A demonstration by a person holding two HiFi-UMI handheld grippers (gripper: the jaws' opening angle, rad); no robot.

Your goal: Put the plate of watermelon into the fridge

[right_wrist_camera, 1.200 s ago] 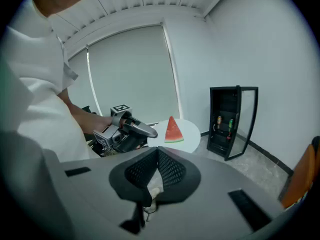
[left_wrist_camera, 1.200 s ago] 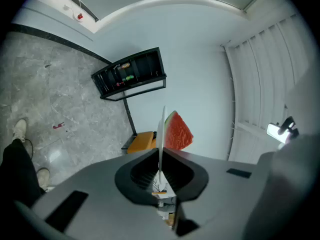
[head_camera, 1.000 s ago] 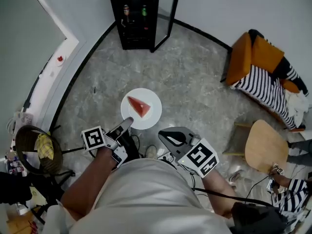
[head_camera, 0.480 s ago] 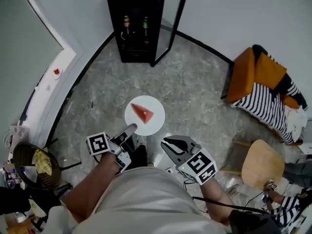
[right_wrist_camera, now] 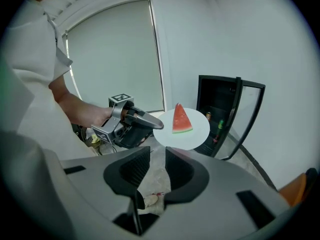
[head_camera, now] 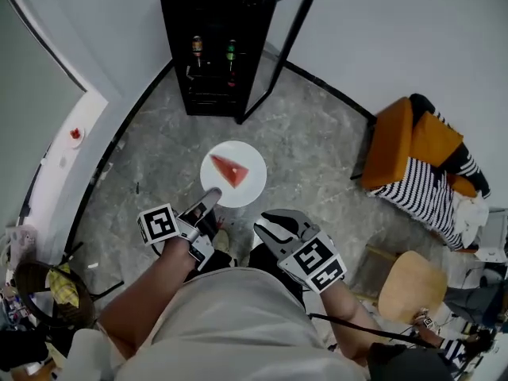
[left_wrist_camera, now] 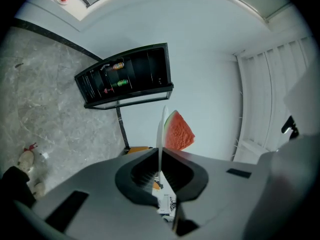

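A white plate (head_camera: 238, 187) carries a red watermelon wedge (head_camera: 229, 170) over the grey stone floor. My left gripper (head_camera: 213, 196) is shut on the plate's near rim. In the left gripper view the plate (left_wrist_camera: 161, 129) stands edge-on between the jaws, with the watermelon wedge (left_wrist_camera: 178, 132) on its right side. My right gripper (head_camera: 267, 225) hangs open and empty to the right, a little behind the plate (right_wrist_camera: 192, 133). The black fridge (head_camera: 208, 22) stands ahead with its glass door (head_camera: 279, 44) swung open.
Two bottles (head_camera: 197, 51) stand on a shelf inside the fridge. An orange armchair (head_camera: 401, 140) with a striped cloth is at the right, with a round wooden chair (head_camera: 409, 292) nearer to me. A basket (head_camera: 48, 292) and a white ledge (head_camera: 59, 165) line the left wall.
Both grippers and the plate have travelled forward towards the fridge, which now looms larger and nearer. The left gripper's hold on the plate is unchanged, and the right gripper stays open.
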